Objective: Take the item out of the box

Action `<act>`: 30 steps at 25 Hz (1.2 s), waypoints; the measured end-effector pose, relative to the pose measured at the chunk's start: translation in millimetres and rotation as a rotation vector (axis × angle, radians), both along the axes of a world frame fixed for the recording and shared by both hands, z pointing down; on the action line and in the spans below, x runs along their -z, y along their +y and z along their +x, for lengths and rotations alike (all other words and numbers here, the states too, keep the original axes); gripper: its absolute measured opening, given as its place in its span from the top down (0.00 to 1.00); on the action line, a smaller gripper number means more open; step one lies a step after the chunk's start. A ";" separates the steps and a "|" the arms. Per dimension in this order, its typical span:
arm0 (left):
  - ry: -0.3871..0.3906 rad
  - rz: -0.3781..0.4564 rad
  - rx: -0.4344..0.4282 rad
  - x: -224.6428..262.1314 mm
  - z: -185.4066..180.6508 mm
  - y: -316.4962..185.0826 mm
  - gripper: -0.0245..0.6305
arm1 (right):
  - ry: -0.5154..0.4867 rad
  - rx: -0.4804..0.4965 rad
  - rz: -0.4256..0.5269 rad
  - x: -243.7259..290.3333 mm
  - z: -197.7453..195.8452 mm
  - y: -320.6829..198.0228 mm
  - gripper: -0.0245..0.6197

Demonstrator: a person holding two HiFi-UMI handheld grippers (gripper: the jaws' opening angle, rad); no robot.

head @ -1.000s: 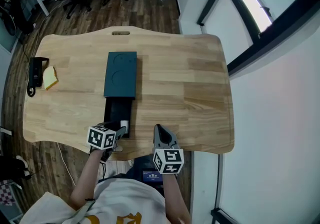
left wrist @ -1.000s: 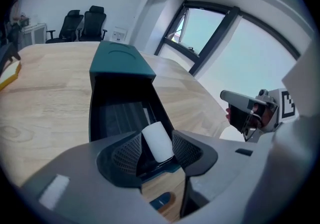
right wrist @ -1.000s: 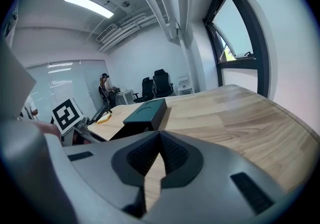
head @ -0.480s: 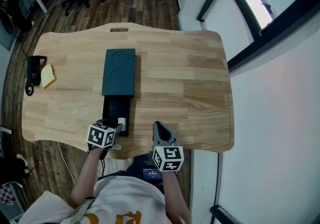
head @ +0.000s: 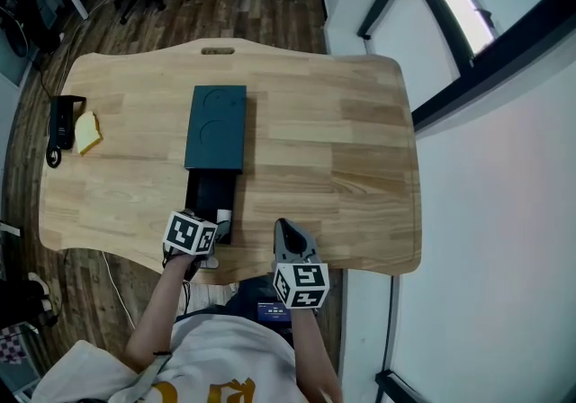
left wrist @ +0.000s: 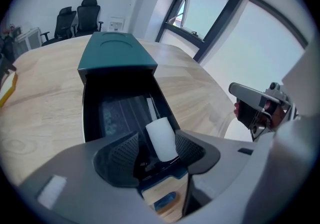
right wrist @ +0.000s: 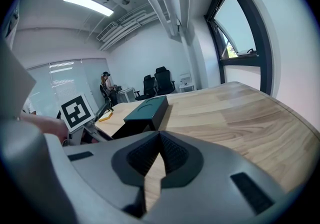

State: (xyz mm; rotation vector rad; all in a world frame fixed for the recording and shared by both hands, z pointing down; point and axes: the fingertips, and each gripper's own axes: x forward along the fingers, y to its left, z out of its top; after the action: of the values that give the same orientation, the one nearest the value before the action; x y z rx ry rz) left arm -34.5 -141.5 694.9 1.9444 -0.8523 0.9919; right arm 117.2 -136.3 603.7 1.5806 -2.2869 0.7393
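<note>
A dark teal box sleeve (head: 216,127) lies mid-table, with its black drawer (head: 207,194) pulled out toward the near edge. A small white cylinder (left wrist: 161,138) stands at the drawer's near end (head: 224,215). My left gripper (left wrist: 156,150) points steeply down over it with the cylinder between its jaws. The jaws have just been opening: the cylinder is against the right pad and a gap shows on the left. My right gripper (right wrist: 160,155) hovers at the table's front edge (head: 284,232), to the right of the drawer. It is shut and empty.
A black handset (head: 61,122) and a yellow wedge (head: 88,131) lie at the table's left edge (head: 45,203). Bare wood stretches right of the box. A slot (head: 217,51) is cut in the table's far edge. Office chairs stand beyond, and a window frame runs along the right.
My left gripper has edged a little farther over the drawer's near end and tipped slightly. The right gripper has stayed where it was.
</note>
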 end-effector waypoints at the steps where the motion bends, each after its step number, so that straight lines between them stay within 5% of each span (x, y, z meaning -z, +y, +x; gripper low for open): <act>1: 0.002 -0.006 0.002 0.2 -0.8 -0.3 0.63 | 0.000 -0.003 0.000 0.0 1.4 0.0 0.95; 7: 0.023 -0.061 -0.015 -4.4 3.7 0.0 0.63 | -0.003 -0.009 -0.007 -3.1 3.0 0.0 0.95; 12: 0.003 -0.174 -0.124 -8.0 9.9 -1.9 0.63 | 0.000 0.008 -0.012 -5.7 -5.3 0.5 0.95; 15: -0.031 -0.174 -0.271 -5.9 12.6 -3.4 0.63 | -0.001 0.012 -0.012 -5.2 -6.7 1.4 0.95; 22: -0.008 0.001 -0.544 11.3 13.4 -7.3 0.63 | -0.003 -0.021 -0.018 -5.6 8.3 1.3 0.95; 25: -0.027 0.092 -0.734 15.2 16.5 -0.7 0.63 | -0.009 -0.026 -0.019 -6.6 9.0 0.2 0.95; 30: -0.075 0.104 -0.975 10.1 18.2 20.7 0.57 | -0.013 -0.022 -0.025 -7.1 5.7 0.9 0.95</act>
State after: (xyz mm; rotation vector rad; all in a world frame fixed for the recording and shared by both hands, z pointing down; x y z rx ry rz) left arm -16.3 -120.8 684.9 2.4581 0.0853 1.5774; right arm 122.9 -135.4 610.8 1.5966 -2.2640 0.7823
